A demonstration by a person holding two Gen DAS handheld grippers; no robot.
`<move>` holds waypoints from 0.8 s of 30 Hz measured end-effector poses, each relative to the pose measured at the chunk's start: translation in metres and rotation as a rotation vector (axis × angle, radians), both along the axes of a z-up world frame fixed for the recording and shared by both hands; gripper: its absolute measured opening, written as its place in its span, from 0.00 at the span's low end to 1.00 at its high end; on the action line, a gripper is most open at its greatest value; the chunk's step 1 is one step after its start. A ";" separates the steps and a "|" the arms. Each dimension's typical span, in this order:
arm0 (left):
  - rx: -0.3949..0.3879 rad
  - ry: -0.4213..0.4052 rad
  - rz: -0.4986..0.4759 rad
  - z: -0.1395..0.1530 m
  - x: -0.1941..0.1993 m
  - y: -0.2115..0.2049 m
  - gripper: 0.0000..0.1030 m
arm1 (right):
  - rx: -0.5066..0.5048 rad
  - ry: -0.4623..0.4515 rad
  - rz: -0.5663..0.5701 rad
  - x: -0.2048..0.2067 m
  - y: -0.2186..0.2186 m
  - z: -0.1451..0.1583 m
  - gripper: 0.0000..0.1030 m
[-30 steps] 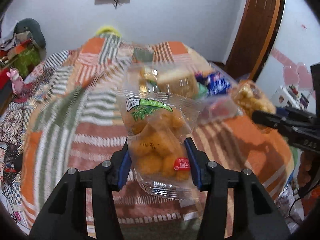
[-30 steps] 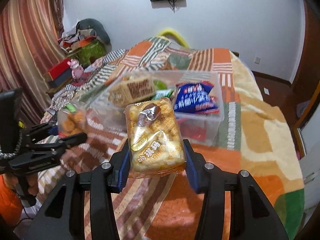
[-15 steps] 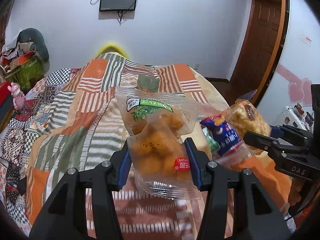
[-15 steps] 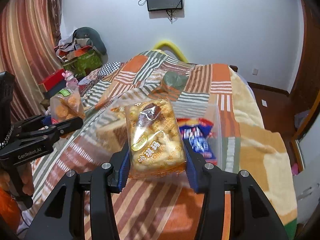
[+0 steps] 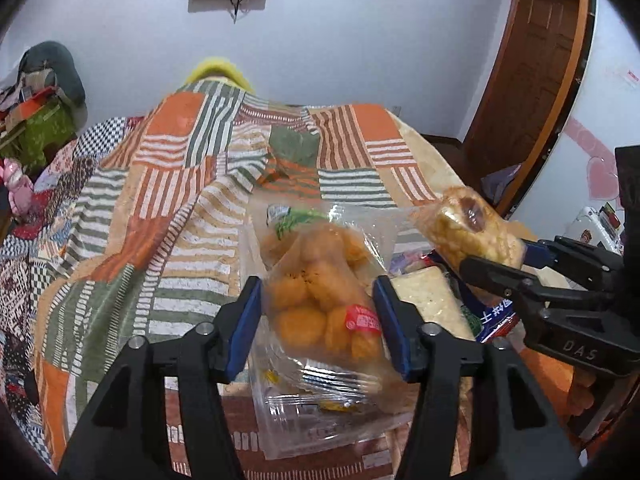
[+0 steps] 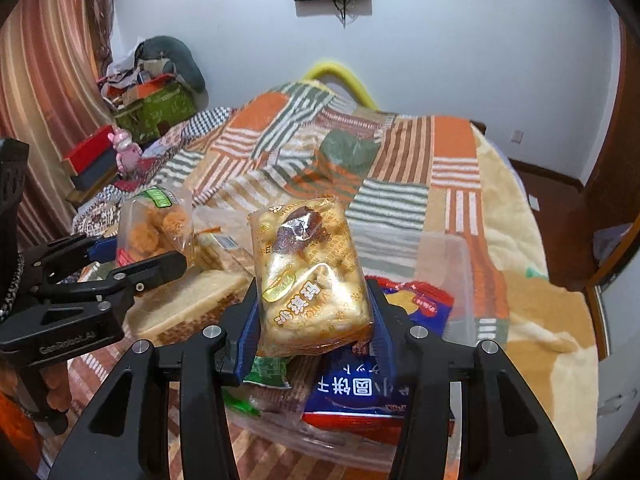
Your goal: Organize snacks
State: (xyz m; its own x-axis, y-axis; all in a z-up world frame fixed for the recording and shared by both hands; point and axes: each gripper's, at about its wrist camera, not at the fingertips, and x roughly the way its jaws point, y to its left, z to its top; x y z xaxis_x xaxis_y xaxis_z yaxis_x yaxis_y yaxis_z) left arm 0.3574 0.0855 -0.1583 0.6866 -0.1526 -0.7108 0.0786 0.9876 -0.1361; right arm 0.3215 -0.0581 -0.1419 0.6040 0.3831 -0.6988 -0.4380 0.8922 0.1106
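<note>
Centrally, the left tongs (image 5: pixel 318 316) clamp a bag of orange puffs (image 5: pixel 320 300); the right tongs (image 6: pixel 312 312) clamp a rice-cake pack (image 6: pixel 310 276), both over the clear bin (image 6: pixel 468 280) on the bed (image 6: pixel 400 168).
</note>
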 end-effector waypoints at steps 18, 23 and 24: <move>0.003 -0.243 0.025 0.102 -0.103 -0.008 0.58 | 0.106 -0.178 -0.017 -0.083 -0.046 0.093 0.47; -0.001 -0.353 0.030 0.143 -0.155 -0.018 0.58 | 0.151 -0.274 -0.020 -0.134 -0.062 0.131 0.47; 0.000 -0.370 0.032 0.149 -0.164 -0.021 0.58 | 0.157 -0.288 -0.019 -0.141 -0.064 0.135 0.47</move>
